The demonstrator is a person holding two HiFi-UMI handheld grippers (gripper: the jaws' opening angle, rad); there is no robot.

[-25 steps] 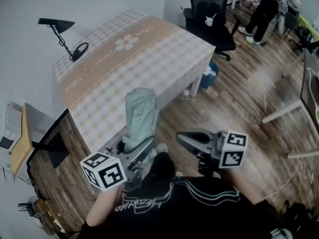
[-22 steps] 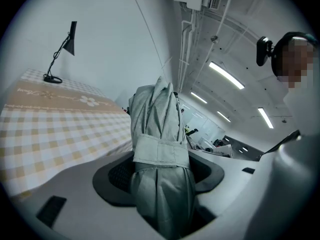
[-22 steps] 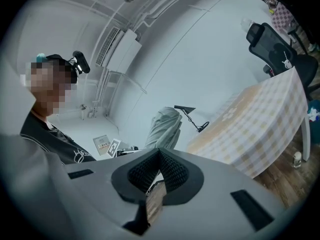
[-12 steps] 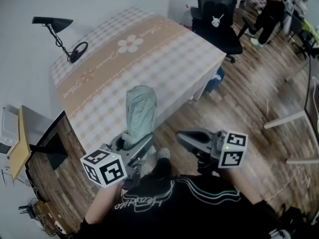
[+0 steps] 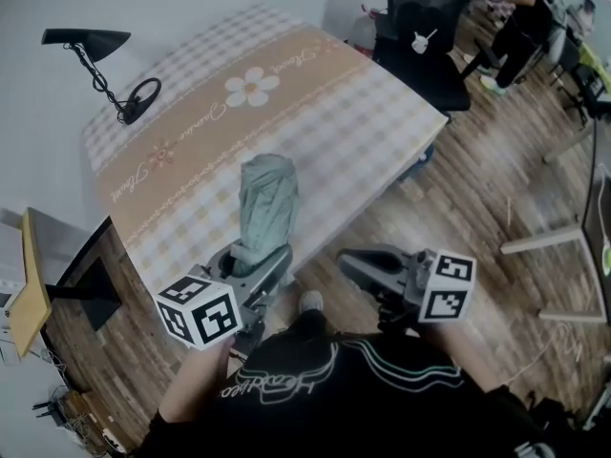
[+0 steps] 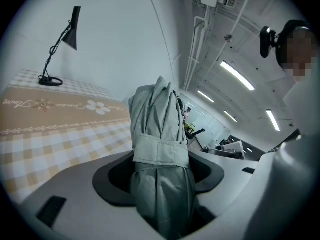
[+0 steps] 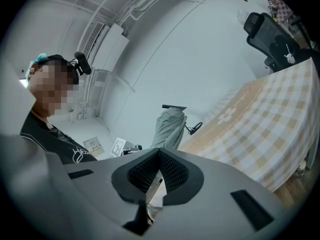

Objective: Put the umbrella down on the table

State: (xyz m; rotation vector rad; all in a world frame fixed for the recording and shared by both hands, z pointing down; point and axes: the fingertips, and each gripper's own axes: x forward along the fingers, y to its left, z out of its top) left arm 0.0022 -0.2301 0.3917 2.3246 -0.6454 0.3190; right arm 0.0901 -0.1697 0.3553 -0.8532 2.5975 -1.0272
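A folded grey-green umbrella (image 5: 267,203) with a strap round it stands upright in my left gripper (image 5: 256,260), whose jaws are shut on its lower part. In the left gripper view the umbrella (image 6: 160,149) fills the gap between the jaws. It is held just over the near edge of the table (image 5: 315,93), which has a checked cloth with a daisy print. My right gripper (image 5: 348,263) is to the right, over the wooden floor, shut with nothing in it. The right gripper view shows its pads meeting at the tip (image 7: 159,156), and the umbrella (image 7: 169,126) beyond.
A black desk lamp (image 5: 105,65) stands at the table's far left corner. A black office chair (image 5: 420,27) is behind the table's right end. Another person (image 5: 520,17) stands at the back right. A small side table (image 5: 29,275) is on the left.
Both grippers have moved toward the table. The umbrella, earlier short of the table's near edge, is now just over it. The grip has not changed.
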